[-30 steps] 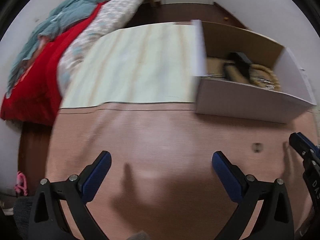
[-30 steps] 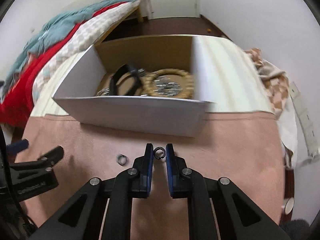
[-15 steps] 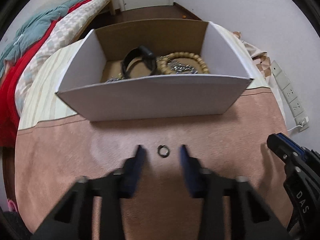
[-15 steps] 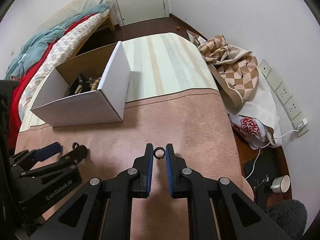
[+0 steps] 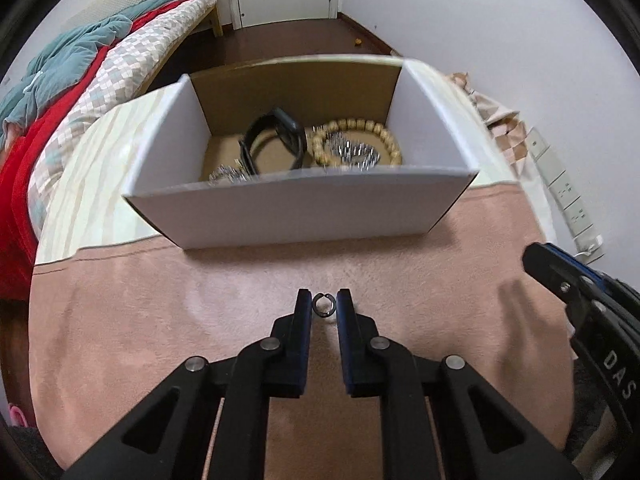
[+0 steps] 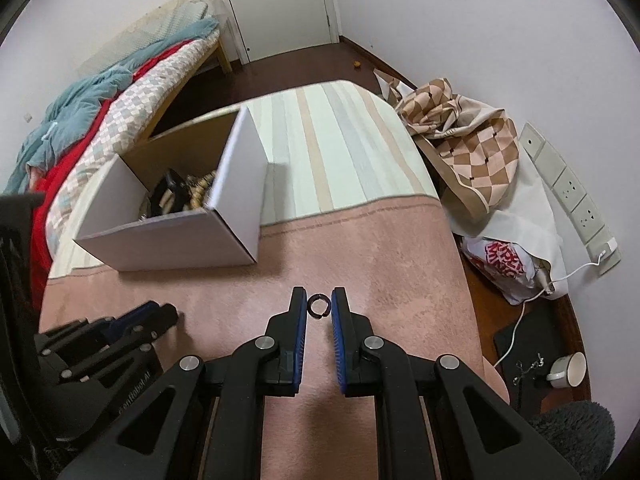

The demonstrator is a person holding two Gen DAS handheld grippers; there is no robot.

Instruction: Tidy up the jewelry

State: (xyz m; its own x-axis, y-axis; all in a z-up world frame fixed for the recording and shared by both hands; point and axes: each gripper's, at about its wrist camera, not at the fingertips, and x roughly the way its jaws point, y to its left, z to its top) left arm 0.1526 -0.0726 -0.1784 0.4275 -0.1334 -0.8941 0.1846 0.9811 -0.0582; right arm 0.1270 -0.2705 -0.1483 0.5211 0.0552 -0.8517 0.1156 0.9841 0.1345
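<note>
Both grippers pinching rings.
Left gripper point(image 5: 323, 305) jaws just closed onto a small dark ring point(image 5: 322, 305); right gripper point(image 6: 319, 305) nearly closed, clamping another split ring point(image 6: 319, 306) above the pink blanket point(image 6: 380, 264).

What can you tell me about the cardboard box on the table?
The box is open-topped cardboard, white outside and brown inside, resting upright across the edge where the pink cloth meets the striped cloth. Inside lie a black band, a wooden bead bracelet and shiny metal pieces. No gripper touches it.
</note>
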